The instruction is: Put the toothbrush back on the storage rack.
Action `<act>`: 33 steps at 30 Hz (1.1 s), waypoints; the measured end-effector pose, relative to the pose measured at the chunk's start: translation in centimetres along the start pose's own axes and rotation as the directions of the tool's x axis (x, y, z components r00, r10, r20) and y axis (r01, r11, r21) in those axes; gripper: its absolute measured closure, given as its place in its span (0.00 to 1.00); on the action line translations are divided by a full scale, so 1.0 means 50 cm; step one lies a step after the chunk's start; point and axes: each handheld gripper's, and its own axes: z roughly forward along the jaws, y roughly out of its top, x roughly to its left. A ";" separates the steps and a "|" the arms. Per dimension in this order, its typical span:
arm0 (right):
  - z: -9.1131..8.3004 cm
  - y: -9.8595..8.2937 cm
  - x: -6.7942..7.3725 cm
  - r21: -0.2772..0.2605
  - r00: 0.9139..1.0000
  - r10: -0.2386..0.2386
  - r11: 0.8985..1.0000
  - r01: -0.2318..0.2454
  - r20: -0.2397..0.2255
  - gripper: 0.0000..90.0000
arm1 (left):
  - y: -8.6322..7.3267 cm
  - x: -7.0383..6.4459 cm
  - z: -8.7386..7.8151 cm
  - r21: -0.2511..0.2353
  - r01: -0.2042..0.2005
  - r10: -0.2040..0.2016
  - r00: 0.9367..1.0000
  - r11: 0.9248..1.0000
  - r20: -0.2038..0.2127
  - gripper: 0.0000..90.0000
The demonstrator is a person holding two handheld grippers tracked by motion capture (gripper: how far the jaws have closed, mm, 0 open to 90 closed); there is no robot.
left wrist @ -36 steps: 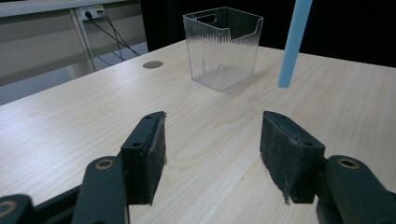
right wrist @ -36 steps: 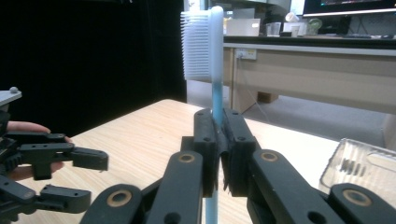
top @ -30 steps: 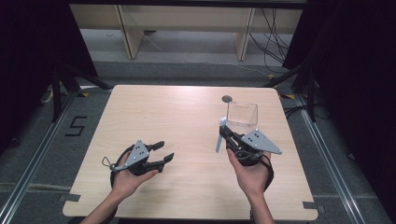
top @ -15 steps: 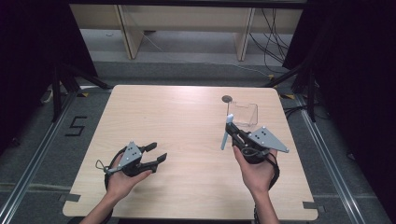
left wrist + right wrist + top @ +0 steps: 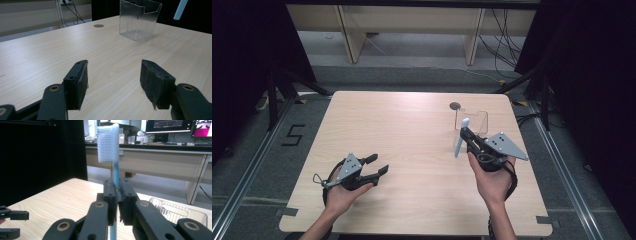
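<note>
toothbrush (image 5: pixel 113 157) bristles seen in right gripper (image 5: pixel 116 195) view

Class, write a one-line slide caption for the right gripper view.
Right gripper clamps a blue toothbrush upright, bristles on top, beside the clear plastic holder.

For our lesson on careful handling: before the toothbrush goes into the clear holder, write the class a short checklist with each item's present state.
1. Right gripper clamps the toothbrush firmly: ok, fingers shut on the handle.
2. Toothbrush upright, bristle end up: ok.
3. Clear holder stands upright, open top: ok.
4. Holder has nothing inside: ok, as seen in the left gripper view.
5. Left gripper out of the way: ok, open, apart from the holder.
6. Toothbrush's lower tip lined up over the opening: not ok, it is beside the holder in the high view.
</note>
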 end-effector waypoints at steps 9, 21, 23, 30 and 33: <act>-0.001 0.007 -0.015 0.008 1.000 0.014 1.000 -0.014 0.019 0.95 | -0.002 0.001 -0.002 0.017 0.003 -0.003 1.000 1.000 -0.011 0.43; 0.000 0.018 -0.035 -0.004 0.998 -0.002 1.000 0.002 0.058 0.95 | -0.004 0.002 -0.002 0.021 0.003 -0.003 1.000 1.000 -0.012 0.43; 0.000 0.019 -0.037 0.000 0.999 0.012 1.000 -0.012 0.048 0.95 | -0.006 0.003 0.000 0.007 0.007 -0.007 1.000 1.000 -0.007 0.43; 0.000 0.025 -0.052 -0.011 0.997 0.002 1.000 -0.002 0.075 0.96 | -0.004 0.002 -0.003 0.017 0.009 -0.008 1.000 1.000 -0.016 0.42; -0.001 0.025 -0.056 0.004 0.997 0.010 1.000 -0.010 0.078 0.96 | -0.004 0.003 -0.003 0.017 0.008 -0.008 1.000 1.000 -0.017 0.42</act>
